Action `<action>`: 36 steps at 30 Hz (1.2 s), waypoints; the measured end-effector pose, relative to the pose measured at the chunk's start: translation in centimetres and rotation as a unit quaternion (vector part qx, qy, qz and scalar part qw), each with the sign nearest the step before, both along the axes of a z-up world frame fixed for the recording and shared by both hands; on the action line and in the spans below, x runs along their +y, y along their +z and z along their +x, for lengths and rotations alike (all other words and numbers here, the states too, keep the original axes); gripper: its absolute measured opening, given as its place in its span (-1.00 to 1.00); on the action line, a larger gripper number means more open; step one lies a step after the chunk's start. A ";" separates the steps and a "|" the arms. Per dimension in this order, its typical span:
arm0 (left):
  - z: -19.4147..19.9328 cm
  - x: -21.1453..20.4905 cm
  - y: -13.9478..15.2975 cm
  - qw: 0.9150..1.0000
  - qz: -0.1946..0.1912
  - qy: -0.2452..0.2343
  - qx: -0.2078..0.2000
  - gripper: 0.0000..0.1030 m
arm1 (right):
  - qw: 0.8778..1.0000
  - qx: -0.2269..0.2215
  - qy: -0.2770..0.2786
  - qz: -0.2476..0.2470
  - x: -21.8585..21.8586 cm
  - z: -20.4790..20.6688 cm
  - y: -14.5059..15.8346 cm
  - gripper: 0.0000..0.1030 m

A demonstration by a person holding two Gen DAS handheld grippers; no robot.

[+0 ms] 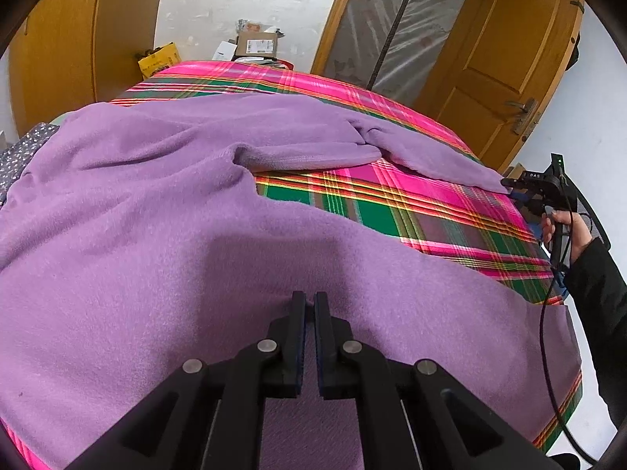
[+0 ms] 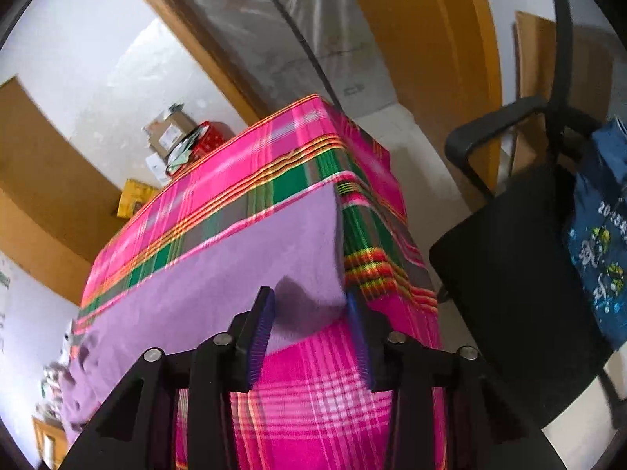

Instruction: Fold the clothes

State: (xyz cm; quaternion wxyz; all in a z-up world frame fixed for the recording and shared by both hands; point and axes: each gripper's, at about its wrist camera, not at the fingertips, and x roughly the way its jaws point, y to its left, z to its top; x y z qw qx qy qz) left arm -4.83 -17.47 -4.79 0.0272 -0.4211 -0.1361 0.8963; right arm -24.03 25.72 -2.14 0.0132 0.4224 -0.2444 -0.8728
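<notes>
A purple fleece garment (image 1: pixel 156 203) lies spread over a table covered with a pink and green plaid cloth (image 1: pixel 352 199). My left gripper (image 1: pixel 309 299) is at its near edge, jaws almost together, pinching a raised fold of the fleece. One sleeve (image 1: pixel 431 156) stretches to the right edge of the table. There a hand (image 1: pixel 560 227) holds my right gripper (image 1: pixel 507 183) at the sleeve's end. In the right wrist view the right gripper (image 2: pixel 308 295) stands open astride the end of the purple sleeve (image 2: pixel 243 258), which lies flat at the table's corner between the pads.
A black office chair (image 2: pixel 509 258) with a blue bag (image 2: pixel 603 235) on it stands close to the table's right side. Cardboard boxes (image 1: pixel 256 43) are stacked beyond the far edge. A wooden door (image 1: pixel 509 58) is at the back right. A black cable (image 1: pixel 542 333) hangs from the right gripper.
</notes>
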 end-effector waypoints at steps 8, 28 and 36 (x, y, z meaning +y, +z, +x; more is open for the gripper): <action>-0.2 0.1 0.1 1.000 -0.003 0.003 -0.005 -0.93 | 0.999 0.029 -0.011 0.015 0.5 -0.3 1.0 -0.83; -0.5 0.1 0.2 1.000 -0.004 0.004 -0.009 -0.93 | 0.998 -0.016 -0.052 0.017 4.6 -2.8 1.3 -0.51; -0.6 0.4 1.3 1.000 -0.007 -0.002 -0.005 -0.93 | 0.998 0.012 -0.052 -0.029 4.1 2.0 1.6 -0.41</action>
